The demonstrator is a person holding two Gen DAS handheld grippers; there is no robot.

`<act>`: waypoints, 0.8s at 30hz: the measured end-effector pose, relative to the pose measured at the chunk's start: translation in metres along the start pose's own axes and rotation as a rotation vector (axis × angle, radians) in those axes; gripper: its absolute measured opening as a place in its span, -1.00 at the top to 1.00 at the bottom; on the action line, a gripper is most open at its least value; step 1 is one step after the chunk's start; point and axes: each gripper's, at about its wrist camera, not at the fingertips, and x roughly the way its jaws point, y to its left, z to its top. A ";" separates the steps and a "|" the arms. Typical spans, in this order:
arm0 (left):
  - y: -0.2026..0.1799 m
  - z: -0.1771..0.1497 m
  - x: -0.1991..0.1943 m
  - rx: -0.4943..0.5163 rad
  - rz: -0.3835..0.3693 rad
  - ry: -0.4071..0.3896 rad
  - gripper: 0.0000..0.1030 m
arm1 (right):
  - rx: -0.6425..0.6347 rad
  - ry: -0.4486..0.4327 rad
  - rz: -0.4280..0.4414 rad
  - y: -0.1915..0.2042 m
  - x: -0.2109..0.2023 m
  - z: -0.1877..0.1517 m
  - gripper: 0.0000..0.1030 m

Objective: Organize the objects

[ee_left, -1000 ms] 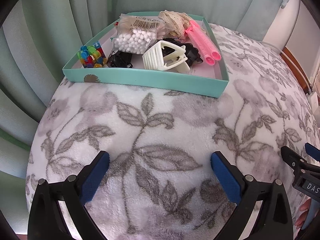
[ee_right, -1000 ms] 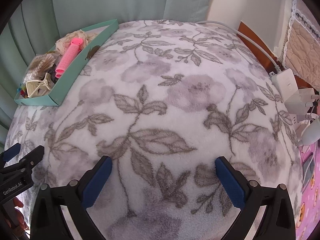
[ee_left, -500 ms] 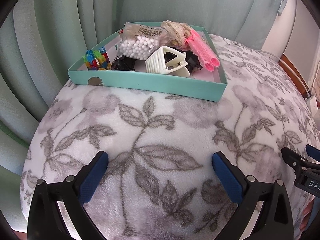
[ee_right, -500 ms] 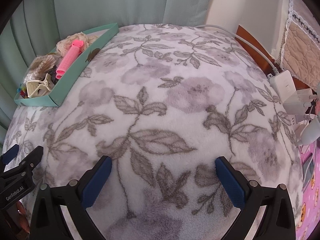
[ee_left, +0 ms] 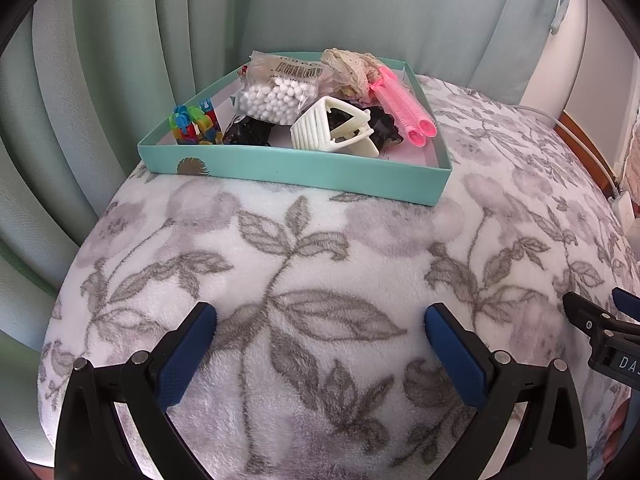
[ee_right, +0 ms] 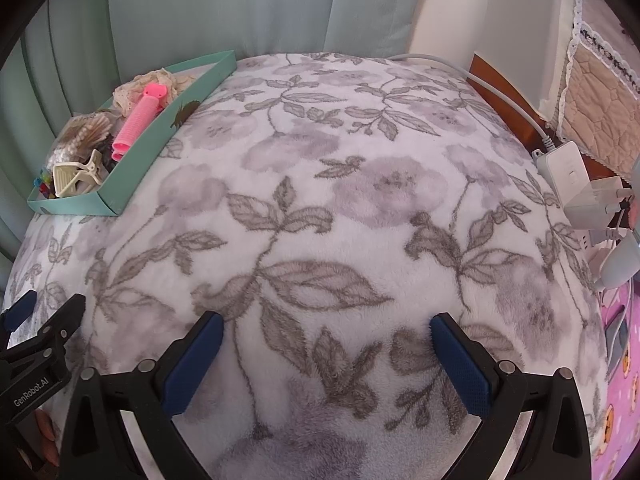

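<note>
Pulled back a little from the teal tray [ee_left: 304, 170], now smaller in the left view. Jaws of left gripper [ee_left: 320, 322] and right gripper [ee_right: 326, 334] spread wide, empty, above the floral blanket [ee_right: 360, 200] as before.

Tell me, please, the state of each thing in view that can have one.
Left gripper: jaws open, empty, above the blanket.
Right gripper: jaws open, empty.
Teal tray: lidless, full of items.
Cream claw clip: lying on its side in the tray.
Bag of white beads: looks sealed.
Pink rollers: paired, lying flat.
</note>
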 end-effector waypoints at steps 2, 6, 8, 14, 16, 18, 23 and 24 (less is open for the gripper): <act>0.000 0.000 0.000 0.000 0.000 0.000 -1.00 | 0.002 -0.002 -0.001 0.000 0.000 0.000 -1.00; 0.000 -0.001 -0.001 -0.001 0.001 0.000 -1.00 | 0.006 -0.006 -0.004 0.001 0.000 0.000 -1.00; 0.000 -0.002 -0.002 -0.001 0.001 0.000 -1.00 | 0.005 -0.009 -0.004 0.001 0.000 0.000 -1.00; 0.000 -0.004 -0.003 -0.004 0.003 -0.001 -1.00 | 0.004 -0.019 -0.005 0.002 0.000 0.000 -1.00; 0.000 -0.004 -0.004 -0.006 0.004 -0.001 -1.00 | 0.006 -0.019 -0.006 0.002 0.000 -0.001 -1.00; 0.000 -0.005 -0.004 -0.006 0.005 -0.001 -1.00 | 0.007 -0.019 -0.007 0.003 0.000 0.000 -1.00; -0.001 -0.007 -0.006 -0.010 0.007 -0.002 -1.00 | 0.008 -0.020 -0.007 0.003 0.000 0.000 -1.00; -0.001 -0.007 -0.006 -0.010 0.007 -0.002 -1.00 | 0.008 -0.020 -0.007 0.003 0.000 0.000 -1.00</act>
